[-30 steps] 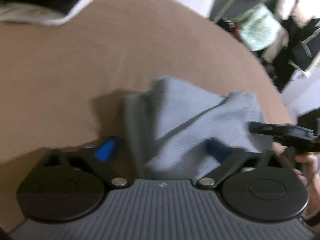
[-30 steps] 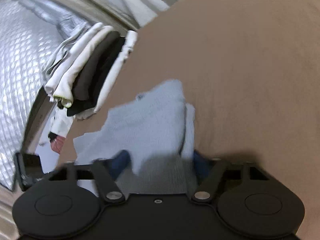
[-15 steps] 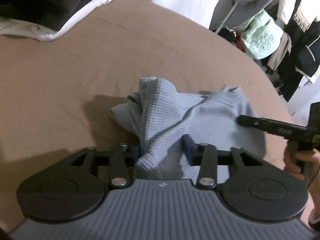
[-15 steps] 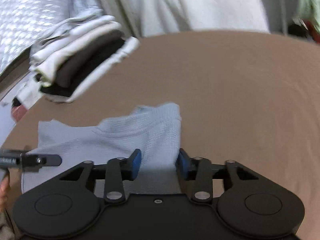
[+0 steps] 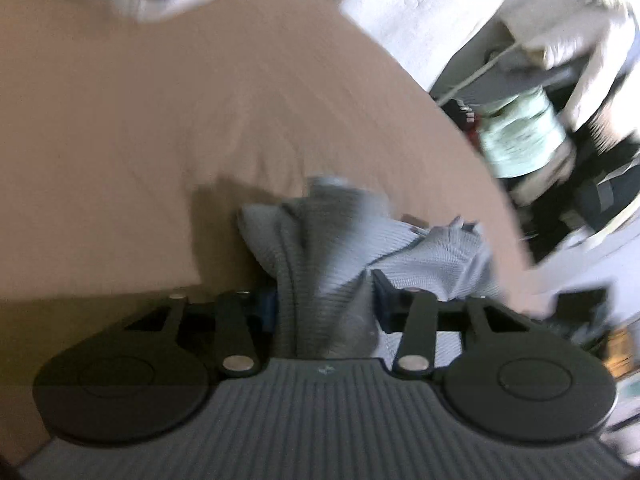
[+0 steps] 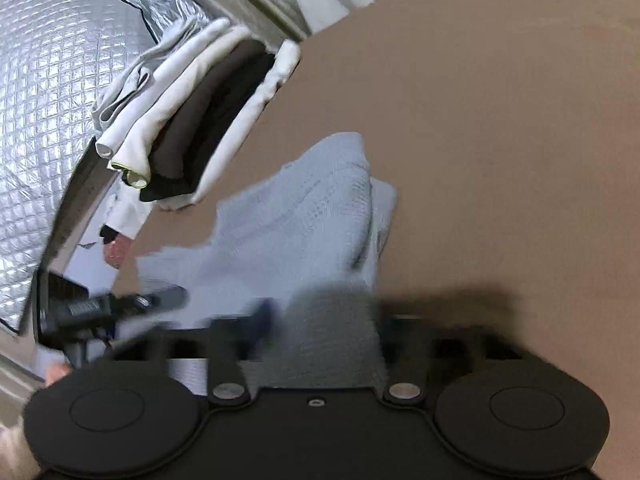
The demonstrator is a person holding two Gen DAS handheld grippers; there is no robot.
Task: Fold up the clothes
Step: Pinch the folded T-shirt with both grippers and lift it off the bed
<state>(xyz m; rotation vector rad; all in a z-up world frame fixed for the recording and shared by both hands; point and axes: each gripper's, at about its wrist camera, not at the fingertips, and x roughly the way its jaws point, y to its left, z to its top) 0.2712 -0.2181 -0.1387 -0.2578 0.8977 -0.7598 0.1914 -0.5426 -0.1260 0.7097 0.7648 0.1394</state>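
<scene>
Brown tabletop [image 6: 500, 140], bare over most of its width; quilted silver sheet [image 6: 60, 100] behind its left edge, hanging clothes [image 5: 520, 136] past the right edge.

Stack [image 6: 192, 120] of folded white and dark garments sits at the far left corner.

Cloth [image 6: 304, 216]: pale blue waffle knit, bunched near the front edge, one end peaked upward, partly off the surface.

Left gripper [image 5: 324, 288]: jaws have just been closing, narrow, a thick gather of the cloth [image 5: 320, 240] pinched between them.

Right gripper [image 6: 324, 320]: jaws likewise just closing, narrow, pinching the other end. Frame blurred here; pad contact looks firm but is not crisp.

Handling, judged: light, soft, limp, with no stiffness to hold a crease. The knit texture should grip well and is not slippery. It will sag between the two holds. Best hold is at corners or hem edge, not mid-bunch, so the panel can be spread flat before folding.
</scene>
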